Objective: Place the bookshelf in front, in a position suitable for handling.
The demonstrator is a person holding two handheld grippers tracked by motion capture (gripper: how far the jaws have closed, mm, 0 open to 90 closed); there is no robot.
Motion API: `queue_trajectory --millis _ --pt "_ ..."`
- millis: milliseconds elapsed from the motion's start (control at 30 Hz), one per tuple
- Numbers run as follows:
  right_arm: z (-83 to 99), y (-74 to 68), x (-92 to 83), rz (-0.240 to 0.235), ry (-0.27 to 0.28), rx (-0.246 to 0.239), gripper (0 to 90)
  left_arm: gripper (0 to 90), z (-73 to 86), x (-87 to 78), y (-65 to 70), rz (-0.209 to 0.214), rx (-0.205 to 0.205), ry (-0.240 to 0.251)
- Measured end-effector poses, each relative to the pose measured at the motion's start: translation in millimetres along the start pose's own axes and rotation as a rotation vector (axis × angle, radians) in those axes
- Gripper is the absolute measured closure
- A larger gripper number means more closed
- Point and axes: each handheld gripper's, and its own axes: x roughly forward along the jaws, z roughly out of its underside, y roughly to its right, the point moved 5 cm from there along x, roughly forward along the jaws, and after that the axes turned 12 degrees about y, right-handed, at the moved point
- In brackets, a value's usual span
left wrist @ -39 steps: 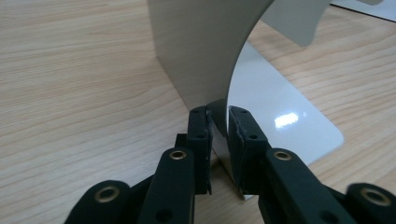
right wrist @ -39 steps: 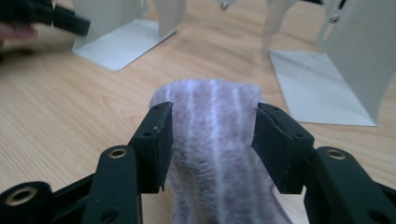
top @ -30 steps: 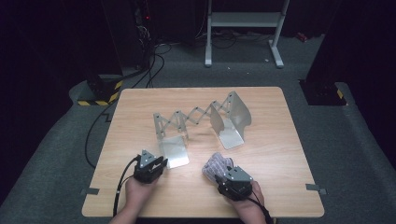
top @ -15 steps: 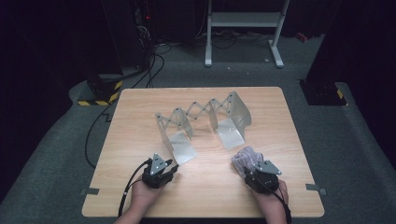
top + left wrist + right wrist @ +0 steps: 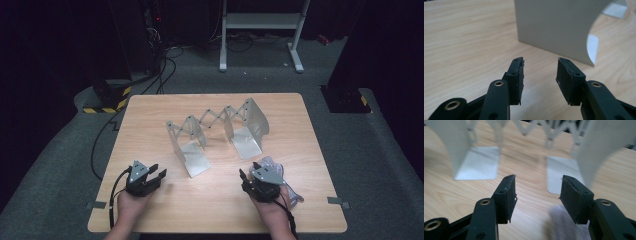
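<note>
A metal expanding rack (image 5: 215, 117) stands mid-table, two upright plates joined by scissor links. My left gripper (image 5: 157, 172) hovers left of the rack's near plate (image 5: 192, 157). Its jaws have just been opening and nothing is between them. In the left gripper view that gripper (image 5: 540, 62) faces the grey plate (image 5: 554, 27) a short way off. My right gripper (image 5: 250, 172) sits in front of the rack's right plate (image 5: 247, 142), open, with its jaws a little closer together than before. The right gripper view shows it (image 5: 537, 178) empty, aimed between the two plate bases (image 5: 480, 161) (image 5: 560, 170).
A crumpled clear plastic thing (image 5: 285, 172) lies beside my right hand. The wooden table (image 5: 150, 115) has bare room on the left and along the front edge. Beyond the table are cables and a white stand (image 5: 260, 22) on the floor.
My left gripper has drawn back leftwards from the near plate and its jaws have opened. My right hand swung right, then came partly back, with the plastic thing shifting right alongside it.
</note>
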Motion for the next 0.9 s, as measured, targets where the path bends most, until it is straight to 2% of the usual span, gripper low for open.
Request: queue_trajectory --millis 167,200,267,300,400,433,467,533,667,733,767,800,900 --pt "-17.7 -43.0 25.0 -0.116 0.032 -0.013 47.7 56.0 1.7 -0.3 2.7 0.006 -0.004 -0.002" --pt "-17.7 -43.0 25.0 -0.116 0.032 -0.013 47.7 56.0 2.9 -2.0 2.8 0.006 0.001 -0.005" --pt "-23.5 -60.3 35.1 -0.158 0.042 -0.015 47.9 55.6 4.5 -7.8 0.4 0.001 -0.007 -0.006" --pt "-28.9 -77.2 46.1 -0.193 0.048 -0.024 48.1 55.5 5.2 -12.5 -3.1 -0.002 -0.017 -0.003" --pt "-34.8 -93.1 57.8 -0.227 0.059 -0.015 48.1 55.6 8.7 -16.6 -8.3 -0.018 -0.012 -0.010" --pt "-34.8 -93.1 57.8 -0.227 0.059 -0.015 48.1 55.5 8.7 -16.6 -8.3 -0.018 -0.012 -0.010" --pt "-38.5 -101.8 65.8 -0.250 0.063 -0.011 47.5 55.4 10.8 -17.4 -10.7 -0.026 -0.012 -0.015" --pt "-43.0 -109.3 72.3 -0.269 0.069 -0.008 47.7 55.1 12.0 -17.9 -12.5 -0.032 -0.016 -0.018" --pt "-54.2 -123.0 79.9 -0.291 0.089 -0.025 52.2 54.9 12.9 -17.9 -13.1 -0.033 -0.021 -0.018" --pt "-61.4 -128.8 83.2 -0.295 0.104 -0.038 57.8 54.7 12.8 -17.3 -12.3 -0.031 -0.022 -0.018" --pt "-61.4 -128.8 83.2 -0.295 0.104 -0.038 57.8 54.7 12.8 -17.3 -12.3 -0.031 -0.022 -0.018" --pt "-65.1 -130.6 86.2 -0.282 0.108 -0.045 64.8 54.6 13.1 -16.6 -10.5 -0.027 -0.017 -0.021" --pt "-66.5 -130.6 86.3 -0.272 0.120 -0.047 76.0 54.3 13.4 -15.7 -8.4 -0.021 -0.014 -0.023"
